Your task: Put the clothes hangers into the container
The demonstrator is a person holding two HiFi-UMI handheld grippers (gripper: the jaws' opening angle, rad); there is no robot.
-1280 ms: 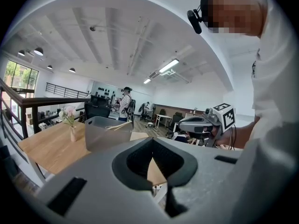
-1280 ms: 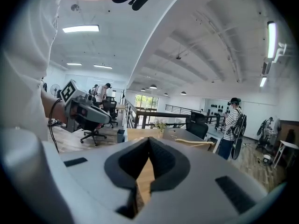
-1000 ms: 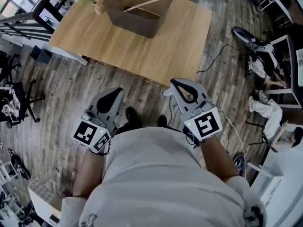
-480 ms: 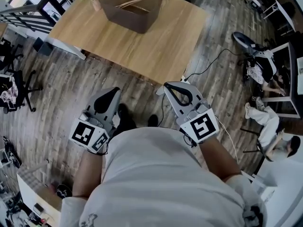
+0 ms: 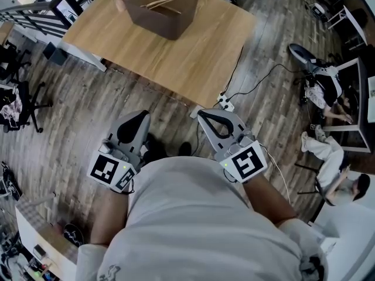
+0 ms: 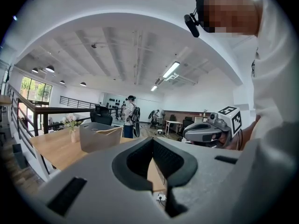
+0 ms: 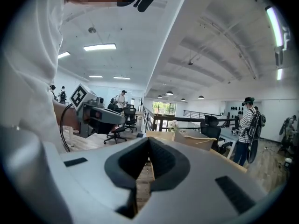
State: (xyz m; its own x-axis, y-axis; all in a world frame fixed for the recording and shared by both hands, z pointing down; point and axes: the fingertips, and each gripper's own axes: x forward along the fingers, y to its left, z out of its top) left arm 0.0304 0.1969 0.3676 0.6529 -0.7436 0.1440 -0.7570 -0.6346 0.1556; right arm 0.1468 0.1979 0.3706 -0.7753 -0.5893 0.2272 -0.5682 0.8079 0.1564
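Inside container (image 5: 153,23), hangers (image 5: 171,0) barely visible

The left grey two-jaw tool (image 5: 139,117) has its jaws together with nothing between them, and it points forward and slightly down. The right grey two-jaw tool (image 5: 204,115) is likewise closed and empty, and it angles inward toward the left one. Each carries a black-and-white marker cube (image 5: 111,171) at its rear. Both forearms (image 5: 108,215) reach forward from the torso, with the tools apart on either side of the body.
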